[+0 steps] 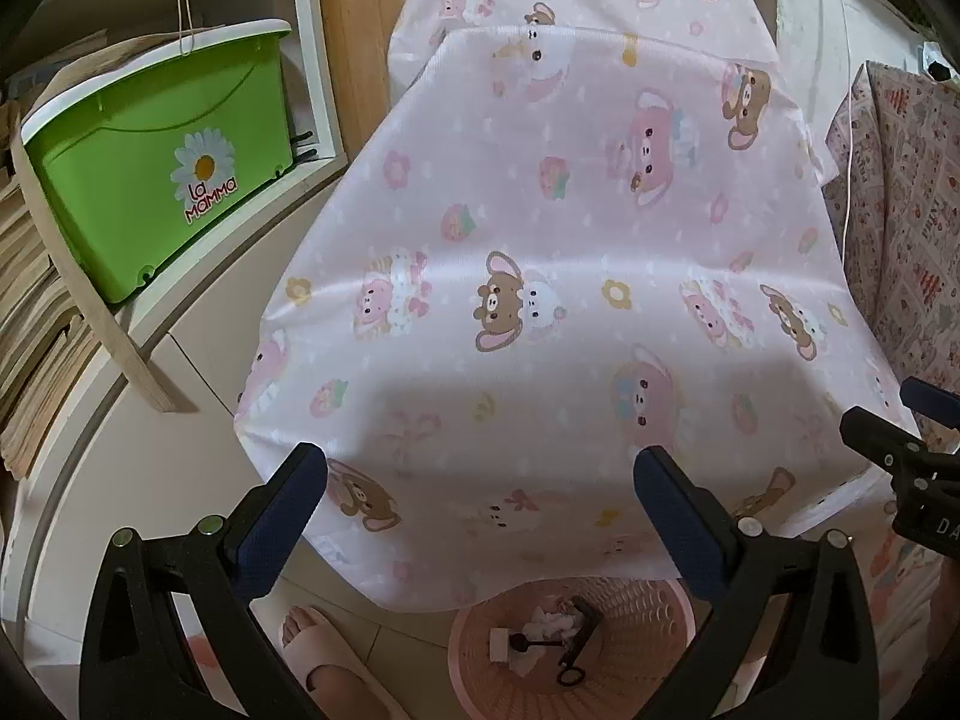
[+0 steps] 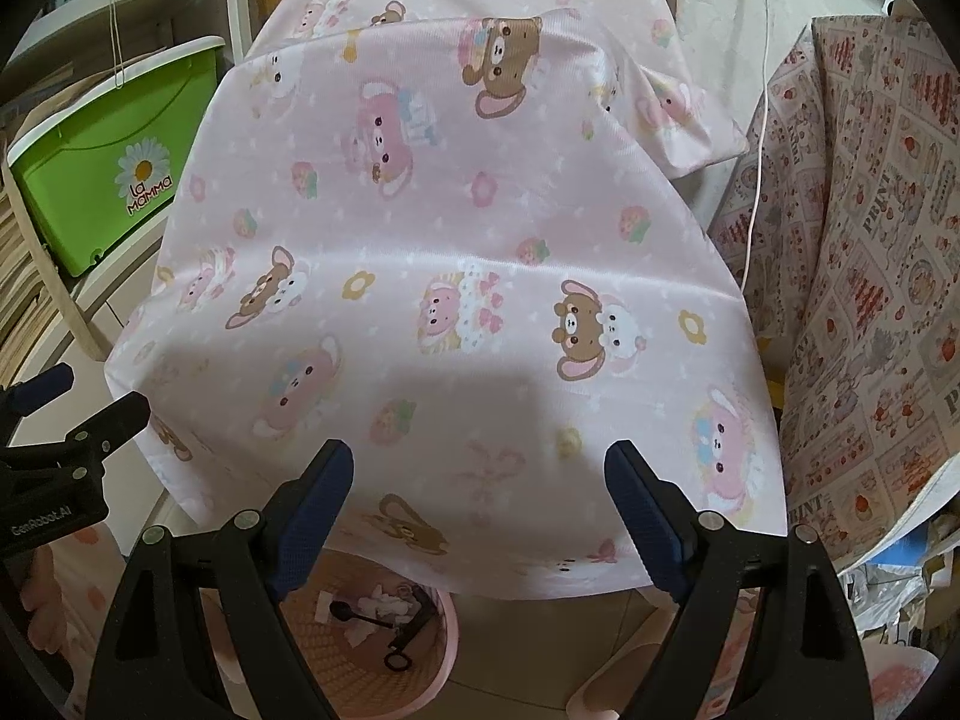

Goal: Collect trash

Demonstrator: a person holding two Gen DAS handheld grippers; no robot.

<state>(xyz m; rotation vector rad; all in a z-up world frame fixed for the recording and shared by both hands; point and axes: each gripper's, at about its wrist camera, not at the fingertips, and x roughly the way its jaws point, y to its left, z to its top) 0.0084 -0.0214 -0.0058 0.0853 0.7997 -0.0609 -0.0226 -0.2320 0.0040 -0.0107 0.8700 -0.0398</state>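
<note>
Both grippers poised above a table draped in pink cartoon-print cloth (image 1: 540,240), jaws spread wide and holding nothing: left gripper (image 1: 480,480), right gripper (image 2: 480,474). No trash visible on the cloth ahead of either. Collected scraps lying below and just behind the fingertips, in a pink woven basket (image 1: 654,606) on the floor: crumpled white paper (image 1: 555,624), a small white block (image 1: 500,643), a black key-like piece (image 1: 567,669). Paper likely light, soft, crushable, safe to pinch anywhere on its bulk; black piece probably stiff, thin, best taken across its shaft. Green bin (image 1: 162,150) far off to the left. A sandalled foot (image 1: 318,648) beside the basket.
</note>
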